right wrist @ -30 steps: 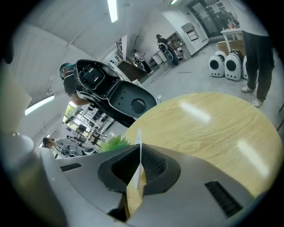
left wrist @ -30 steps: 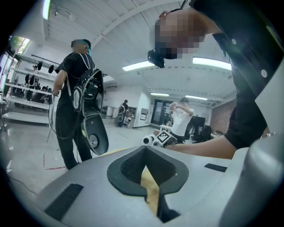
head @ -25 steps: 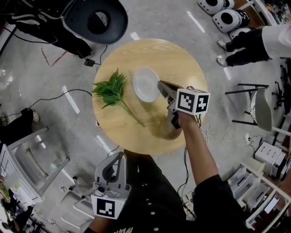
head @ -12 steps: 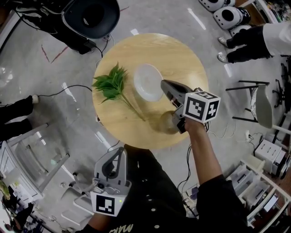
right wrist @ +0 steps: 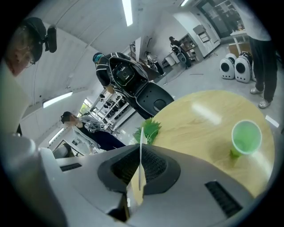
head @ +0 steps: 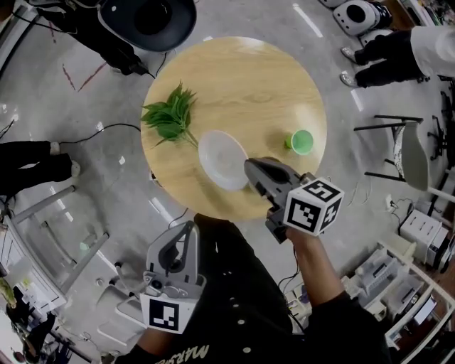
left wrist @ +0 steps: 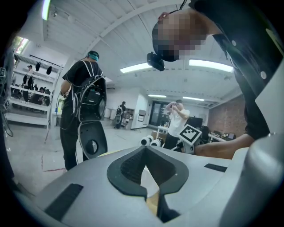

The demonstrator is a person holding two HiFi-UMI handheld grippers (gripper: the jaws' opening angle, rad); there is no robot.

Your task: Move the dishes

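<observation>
A white plate (head: 222, 160) hangs tilted over the near part of the round wooden table (head: 242, 78), partly covering the stem of a green leafy sprig (head: 169, 115). My right gripper (head: 250, 167) is shut on the plate's near right rim. In the right gripper view the plate's thin edge (right wrist: 141, 150) stands between the pads of the right gripper (right wrist: 140, 170). A small green cup (head: 302, 141) stands on the table to the right; the same cup (right wrist: 245, 136) shows in the right gripper view. My left gripper (head: 186, 238) is low by my body, off the table, shut and empty.
A black chair (head: 149, 18) stands beyond the table's far edge. A person's legs (head: 387, 60) are at the upper right, another person's legs (head: 35, 167) at the left. A stool (head: 412, 167) sits right of the table. Cables run across the floor on the left.
My right gripper has pulled back toward the table's near edge, bringing the plate with it. The green cup now shows to the right. The left gripper stays low.
</observation>
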